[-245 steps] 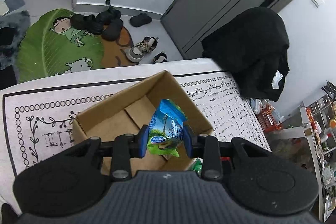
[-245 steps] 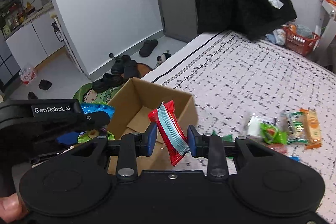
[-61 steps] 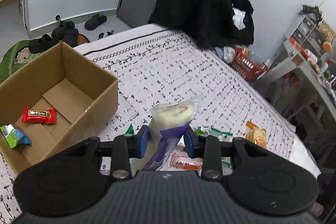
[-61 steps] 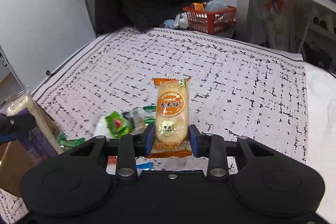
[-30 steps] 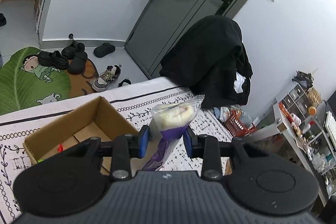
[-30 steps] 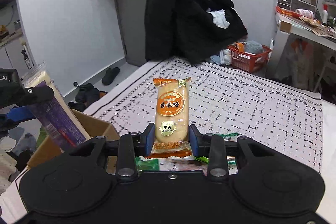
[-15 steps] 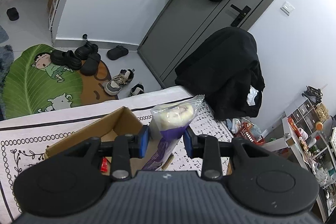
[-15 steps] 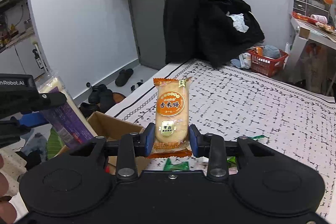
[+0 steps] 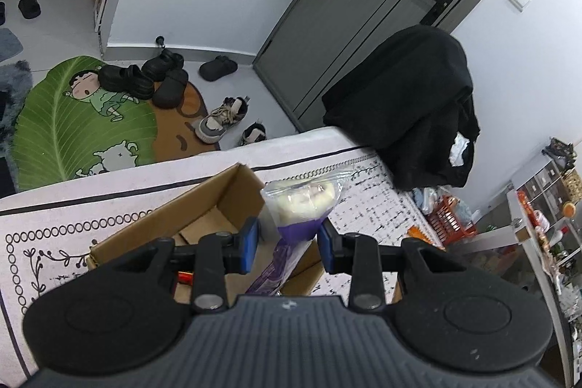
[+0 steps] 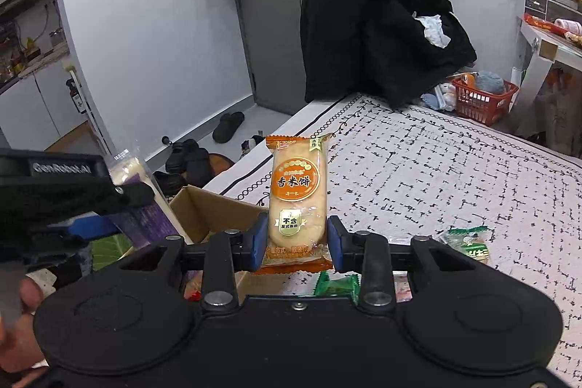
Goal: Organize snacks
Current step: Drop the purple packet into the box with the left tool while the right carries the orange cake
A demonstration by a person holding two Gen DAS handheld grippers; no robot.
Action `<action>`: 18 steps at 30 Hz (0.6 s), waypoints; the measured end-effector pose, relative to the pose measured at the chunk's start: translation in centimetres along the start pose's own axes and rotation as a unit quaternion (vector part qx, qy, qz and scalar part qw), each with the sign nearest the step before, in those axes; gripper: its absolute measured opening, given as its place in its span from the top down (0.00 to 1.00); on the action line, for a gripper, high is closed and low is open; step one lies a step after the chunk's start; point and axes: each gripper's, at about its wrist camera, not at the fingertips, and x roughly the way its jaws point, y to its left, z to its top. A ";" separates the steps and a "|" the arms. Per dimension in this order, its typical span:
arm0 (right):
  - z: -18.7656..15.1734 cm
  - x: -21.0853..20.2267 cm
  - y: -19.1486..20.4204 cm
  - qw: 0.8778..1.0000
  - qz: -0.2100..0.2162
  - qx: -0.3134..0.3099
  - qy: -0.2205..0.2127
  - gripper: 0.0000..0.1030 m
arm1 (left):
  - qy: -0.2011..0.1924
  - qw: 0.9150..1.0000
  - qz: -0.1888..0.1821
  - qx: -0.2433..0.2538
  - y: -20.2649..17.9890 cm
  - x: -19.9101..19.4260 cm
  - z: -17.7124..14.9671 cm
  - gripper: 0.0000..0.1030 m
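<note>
My left gripper point(image 9: 287, 244) is shut on a clear and purple snack packet point(image 9: 303, 202) and holds it upright above the open cardboard box point(image 9: 222, 195). A red wrapper point(image 9: 184, 278) shows inside the box behind the fingers. In the right wrist view my right gripper point(image 10: 296, 242) is shut on an orange rice cracker packet point(image 10: 296, 191), held upright just right of the box point(image 10: 214, 210). The left gripper point(image 10: 72, 191) with its purple packet point(image 10: 145, 224) appears at the left of that view, over the box.
Loose snacks lie on the patterned tablecloth point(image 10: 436, 177): a green packet point(image 10: 336, 287) and a green and white one point(image 10: 469, 242). A black coat point(image 10: 374, 35) hangs at the table's far end. Shoes point(image 9: 160, 79) and a green mat point(image 9: 72, 119) lie on the floor. A hand point(image 10: 18, 326) shows lower left.
Both grippers have swung left toward the box with their packets still held. The box now sits right under the left gripper, and the left gripper looms larger in the right wrist view.
</note>
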 end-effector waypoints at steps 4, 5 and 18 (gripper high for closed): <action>0.0 0.1 0.1 1.000 0.004 0.001 0.002 0.67 | 0.028 0.999 0.014 0.014 -0.1 1.1 -0.4 0.67; -0.1 0.1 0.1 1.000 0.006 0.001 0.002 0.67 | 0.041 0.998 0.029 0.025 -0.3 1.4 -0.6 0.67; -0.4 0.0 0.6 1.000 0.021 0.001 0.012 0.67 | 0.073 0.997 0.024 -0.004 0.5 1.1 -0.3 0.41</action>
